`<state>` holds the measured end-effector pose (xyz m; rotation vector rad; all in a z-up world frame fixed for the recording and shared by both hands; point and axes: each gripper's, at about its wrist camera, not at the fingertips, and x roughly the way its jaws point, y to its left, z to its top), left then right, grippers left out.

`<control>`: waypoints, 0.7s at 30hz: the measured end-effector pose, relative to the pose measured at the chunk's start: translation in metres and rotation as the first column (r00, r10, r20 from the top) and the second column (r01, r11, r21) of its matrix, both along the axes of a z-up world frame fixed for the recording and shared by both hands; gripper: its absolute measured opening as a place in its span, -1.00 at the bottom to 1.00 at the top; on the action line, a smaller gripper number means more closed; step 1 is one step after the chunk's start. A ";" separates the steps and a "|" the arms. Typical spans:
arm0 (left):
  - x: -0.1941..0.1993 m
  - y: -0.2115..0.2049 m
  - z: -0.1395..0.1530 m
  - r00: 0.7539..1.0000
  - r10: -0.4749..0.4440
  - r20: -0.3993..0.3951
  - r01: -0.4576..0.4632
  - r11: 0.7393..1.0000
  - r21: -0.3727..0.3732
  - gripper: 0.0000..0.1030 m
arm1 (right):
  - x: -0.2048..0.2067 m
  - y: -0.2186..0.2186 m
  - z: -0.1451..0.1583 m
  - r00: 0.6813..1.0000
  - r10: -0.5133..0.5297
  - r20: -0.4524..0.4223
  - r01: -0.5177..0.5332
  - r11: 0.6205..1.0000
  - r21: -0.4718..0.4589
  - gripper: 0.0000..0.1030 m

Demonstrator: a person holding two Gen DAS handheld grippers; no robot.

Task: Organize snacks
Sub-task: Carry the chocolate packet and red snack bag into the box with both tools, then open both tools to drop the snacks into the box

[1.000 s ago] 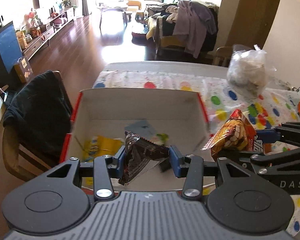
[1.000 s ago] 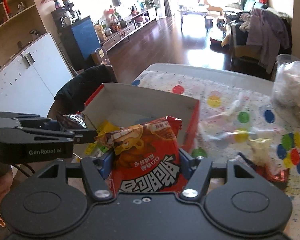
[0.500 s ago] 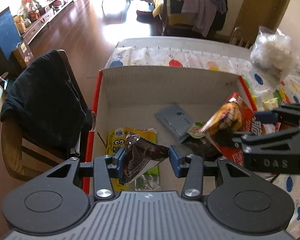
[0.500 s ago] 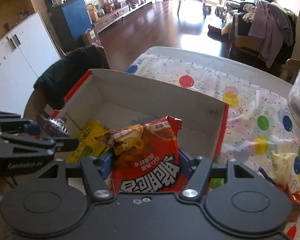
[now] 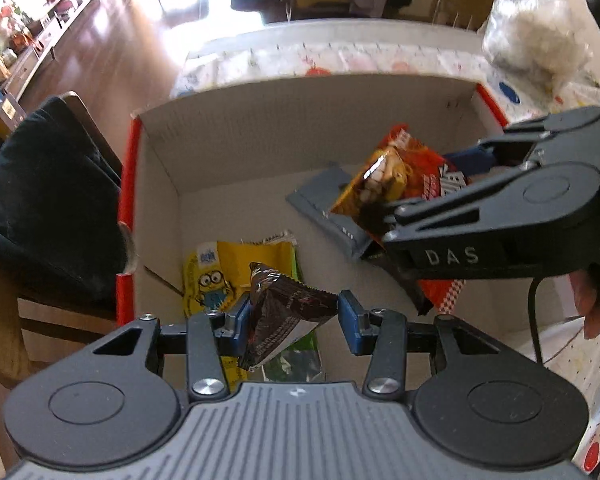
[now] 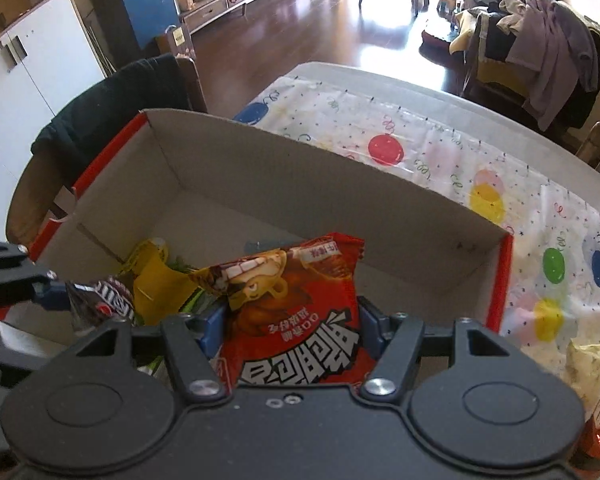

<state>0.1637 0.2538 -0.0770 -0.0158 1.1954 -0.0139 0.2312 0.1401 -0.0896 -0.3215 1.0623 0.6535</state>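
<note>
Snack packets hang over an open cardboard box with red outer sides, one in each handheld gripper. The left gripper is clamped on a dark brown foil packet, pinched between its blue pads above the box's near left corner. The right gripper is closed on a red and orange snack bag printed with a cartoon face and white characters, held above the box's right half. On the box floor lie a yellow packet with a cartoon figure, a green packet partly under it, and a flat grey pouch. The box sits on a table covered with a cloth of coloured dots. A clear bag of pale contents rests at the table's far right, and a dark garment drapes a wooden chair left of the box.
</note>
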 end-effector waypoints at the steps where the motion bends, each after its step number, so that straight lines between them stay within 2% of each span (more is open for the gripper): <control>1: 0.002 -0.001 -0.003 1.000 -0.003 -0.010 0.002 1.000 -0.004 -0.14 | 0.001 0.001 -0.003 1.000 0.001 -0.006 -0.001 1.000 -0.006 0.24; 13: 0.007 -0.001 -0.020 0.998 -0.002 -0.059 0.000 0.999 -0.033 -0.10 | 0.002 0.003 -0.012 0.999 0.015 -0.030 -0.016 0.999 -0.028 0.26; 17: 0.006 0.004 -0.019 0.998 0.023 -0.054 -0.025 0.999 -0.045 0.13 | 0.003 0.000 -0.008 1.000 0.000 -0.024 0.000 1.000 -0.012 0.34; 21: 0.000 0.008 -0.012 0.999 0.037 -0.030 -0.038 0.998 -0.053 0.14 | 0.001 -0.007 0.001 1.000 -0.003 -0.017 0.003 1.000 0.015 0.38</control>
